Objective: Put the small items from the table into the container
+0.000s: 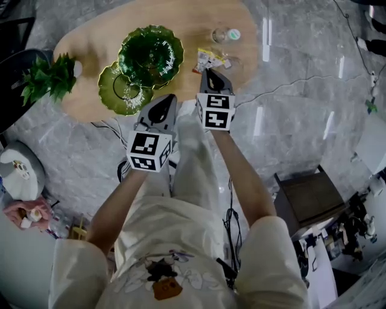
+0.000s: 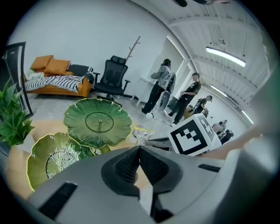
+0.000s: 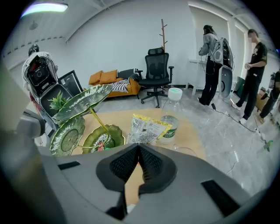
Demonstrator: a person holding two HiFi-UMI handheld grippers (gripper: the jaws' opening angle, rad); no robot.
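Packet (image 1: pixel 211 58) perhaps partly behind right tool (image 1: pixel 211 73)

From my head the room looks dim and flat, its colours muted. Pale streaks of glare (image 1: pixel 265 31) lie on the glossy floor (image 1: pixel 301 54), and the tabletop (image 1: pixel 181 17) takes even light with barely a shadow. Both gripper views are brighter, lit by a long ceiling lamp (image 2: pixel 224 57) overhead. They bulge like a fish-eye: walls curve and the corners go black. My own jaws, close to each lens, look soft and shaded.
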